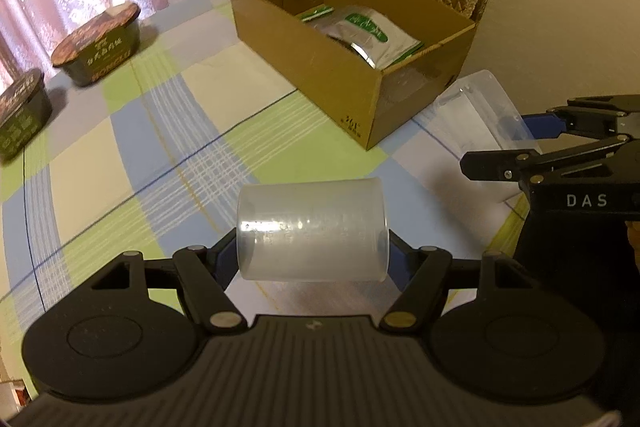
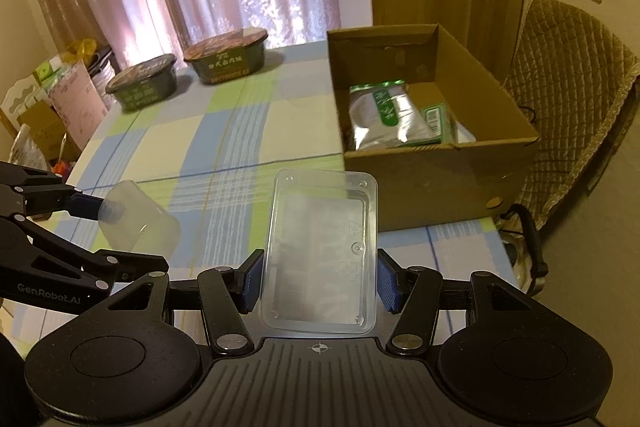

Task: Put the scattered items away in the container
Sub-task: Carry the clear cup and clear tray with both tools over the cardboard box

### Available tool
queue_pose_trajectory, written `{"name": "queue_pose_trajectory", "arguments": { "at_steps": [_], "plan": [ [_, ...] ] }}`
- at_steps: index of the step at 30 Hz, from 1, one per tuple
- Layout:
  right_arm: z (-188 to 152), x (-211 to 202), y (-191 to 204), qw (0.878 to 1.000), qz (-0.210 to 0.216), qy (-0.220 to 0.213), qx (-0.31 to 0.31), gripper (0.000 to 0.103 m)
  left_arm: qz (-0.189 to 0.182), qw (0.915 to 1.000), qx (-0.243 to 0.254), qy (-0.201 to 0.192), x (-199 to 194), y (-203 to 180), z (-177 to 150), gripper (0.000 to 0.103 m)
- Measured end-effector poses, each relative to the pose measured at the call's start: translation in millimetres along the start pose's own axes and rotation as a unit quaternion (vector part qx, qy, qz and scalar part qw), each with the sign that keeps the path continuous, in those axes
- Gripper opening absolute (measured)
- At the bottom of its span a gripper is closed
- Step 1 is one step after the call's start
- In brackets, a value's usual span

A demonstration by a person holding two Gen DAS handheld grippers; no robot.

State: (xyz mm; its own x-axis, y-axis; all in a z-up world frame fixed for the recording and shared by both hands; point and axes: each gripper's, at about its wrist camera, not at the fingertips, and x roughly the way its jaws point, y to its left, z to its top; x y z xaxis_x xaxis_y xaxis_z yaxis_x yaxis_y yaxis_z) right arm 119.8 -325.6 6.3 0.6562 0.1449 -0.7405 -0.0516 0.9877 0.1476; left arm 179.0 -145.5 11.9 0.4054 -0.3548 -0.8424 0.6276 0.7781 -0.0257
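Now, with left gripper [image 1: 312, 259] clamped on cup [image 1: 312, 231] and right gripper [image 2: 318, 281] pinching tray [image 2: 320, 255], lift both over box [image 2: 436, 183] at upper right before releasing.

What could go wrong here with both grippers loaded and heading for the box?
1. The left gripper clamps a thin translucent cup sideways; it could flex and slip out.
2. The right gripper holds a clear plastic tray by its long edges; it may bow or pop free.
3. Both converge on the cardboard box, so the grippers could collide.
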Motion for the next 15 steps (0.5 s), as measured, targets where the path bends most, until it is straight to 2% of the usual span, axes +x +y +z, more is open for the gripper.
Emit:
{"name": "queue_pose_trajectory", "arguments": {
  "at_steps": [15],
  "plan": [
    [58, -3, -54, 0.999, -0.031, -0.035, -0.012, 0.059, -0.013, 0.9978, 0.049, -0.042, 13, -27, 89, 0.068]
  ]
}}
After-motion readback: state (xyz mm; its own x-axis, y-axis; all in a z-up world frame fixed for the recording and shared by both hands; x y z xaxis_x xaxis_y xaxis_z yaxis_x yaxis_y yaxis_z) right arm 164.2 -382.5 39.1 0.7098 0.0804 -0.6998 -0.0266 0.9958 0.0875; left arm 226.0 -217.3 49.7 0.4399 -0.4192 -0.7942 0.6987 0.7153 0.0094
